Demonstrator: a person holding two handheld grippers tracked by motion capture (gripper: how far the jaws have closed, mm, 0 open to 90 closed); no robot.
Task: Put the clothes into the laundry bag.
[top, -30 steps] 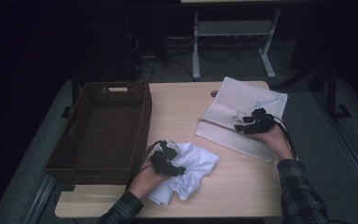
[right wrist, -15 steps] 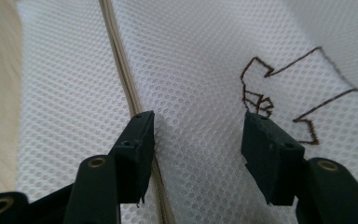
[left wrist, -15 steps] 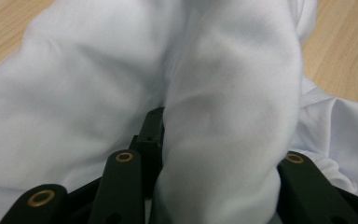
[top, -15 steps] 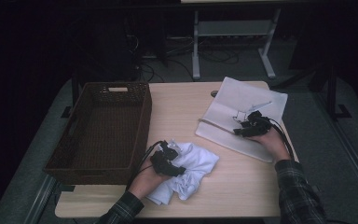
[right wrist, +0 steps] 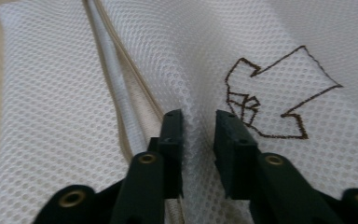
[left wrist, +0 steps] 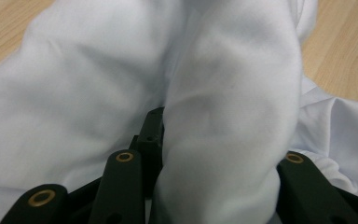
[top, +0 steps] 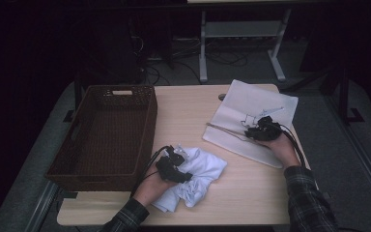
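On the table (top: 241, 193), your right gripper (right wrist: 198, 123) has just been closing and pinches a mesh laundry bag (right wrist: 279, 56) fold. Your left gripper (left wrist: 214, 154), near the basket (top: 106, 135), clamps a white garment (left wrist: 233, 93).

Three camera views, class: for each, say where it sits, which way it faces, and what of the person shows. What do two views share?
High view: above the person's side, looking forward and down at the table; forearms, both hands.
Left gripper view: on the left gripper, jaws clamped on the white garment.
Right gripper view: on the right gripper, jaws pinching the mesh bag.
Shared: garment in high and left gripper views.
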